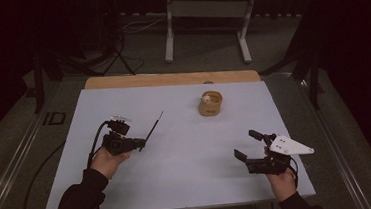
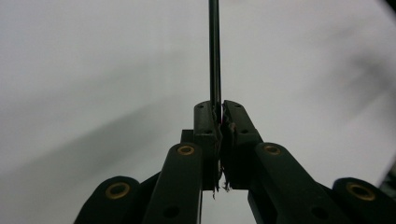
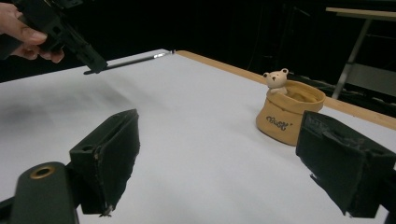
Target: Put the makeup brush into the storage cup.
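1. Black and thin, the pen (image 1: 153,125) sits clamped between the jaws of my left gripper (image 1: 141,144); in the left gripper view the two pads are pressed together on its lower end and the shaft (image 2: 214,51) runs straight up from them.
2. In the high view the pen angles up and away from the left gripper, over the left half of the white table (image 1: 187,149). I cannot tell whether its far tip touches the surface.
3. In the right gripper view the pen (image 3: 135,60) projects from the left gripper (image 3: 95,65), which is held in my left hand (image 3: 21,35) above the table top; the pen's far end lies near the table's back edge.
4. My right gripper (image 1: 249,144) stands wide apart and holds nothing. In its own view the two black pads (image 3: 109,154) frame bare white table between them.
5. The right gripper is low over the right front part of the table, well apart from the left gripper. My right hand (image 1: 282,179) grips it from behind; the grey plate (image 1: 289,145) sits on top.
6. A tan bag-shaped holder (image 1: 210,104) stands upright toward the back of the table, right of centre, well apart from both grippers. A small white bear figure (image 3: 276,80) sits at its rim, and dark lettering marks its front.
7. A wooden strip (image 1: 171,79) runs along the table's far edge.
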### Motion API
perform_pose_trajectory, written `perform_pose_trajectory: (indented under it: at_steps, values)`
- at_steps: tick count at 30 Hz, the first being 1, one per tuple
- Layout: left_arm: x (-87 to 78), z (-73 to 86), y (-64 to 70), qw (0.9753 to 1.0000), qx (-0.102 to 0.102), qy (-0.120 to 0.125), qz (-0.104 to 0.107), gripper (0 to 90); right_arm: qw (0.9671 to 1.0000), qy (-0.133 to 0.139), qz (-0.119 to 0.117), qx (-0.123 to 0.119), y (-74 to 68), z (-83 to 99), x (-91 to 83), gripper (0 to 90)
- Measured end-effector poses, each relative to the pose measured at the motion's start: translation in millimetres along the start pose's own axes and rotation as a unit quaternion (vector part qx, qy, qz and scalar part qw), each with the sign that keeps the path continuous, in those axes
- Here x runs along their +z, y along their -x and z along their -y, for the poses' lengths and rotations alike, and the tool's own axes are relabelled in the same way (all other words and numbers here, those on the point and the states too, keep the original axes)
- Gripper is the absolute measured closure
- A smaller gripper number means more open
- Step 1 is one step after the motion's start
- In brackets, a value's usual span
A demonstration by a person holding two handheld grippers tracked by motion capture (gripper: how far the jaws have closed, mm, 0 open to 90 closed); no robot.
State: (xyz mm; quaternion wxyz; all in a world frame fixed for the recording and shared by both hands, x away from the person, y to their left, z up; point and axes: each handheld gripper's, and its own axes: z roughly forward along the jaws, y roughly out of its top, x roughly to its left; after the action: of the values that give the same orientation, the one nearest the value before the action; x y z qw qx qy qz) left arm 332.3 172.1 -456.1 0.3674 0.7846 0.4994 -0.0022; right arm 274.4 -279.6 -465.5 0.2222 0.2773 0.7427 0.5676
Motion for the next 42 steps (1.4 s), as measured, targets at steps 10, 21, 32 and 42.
perform_pose_trajectory:
  at_steps: [10,21,32,42]
  values:
    - [3.6,8.6,8.8,0.9944,-0.002,0.058,0.088,85.3,1.0000,-0.006,-0.001,0.006,0.0,1.8,2.0,13.4]
    - [10.1,19.1,17.4,0.9884,-0.021,0.089,0.122,85.3,0.9999,-0.014,-0.002,0.004,-0.7,2.9,3.9,13.4]
    - [17.2,35.6,19.2,0.9829,-0.015,0.116,0.142,85.2,0.9998,-0.020,0.000,0.004,-0.7,3.6,5.4,13.2]
    - [21.8,47.6,21.4,0.9847,0.015,0.119,0.126,85.2,0.9994,-0.032,-0.001,0.012,-2.3,5.0,8.2,13.3]
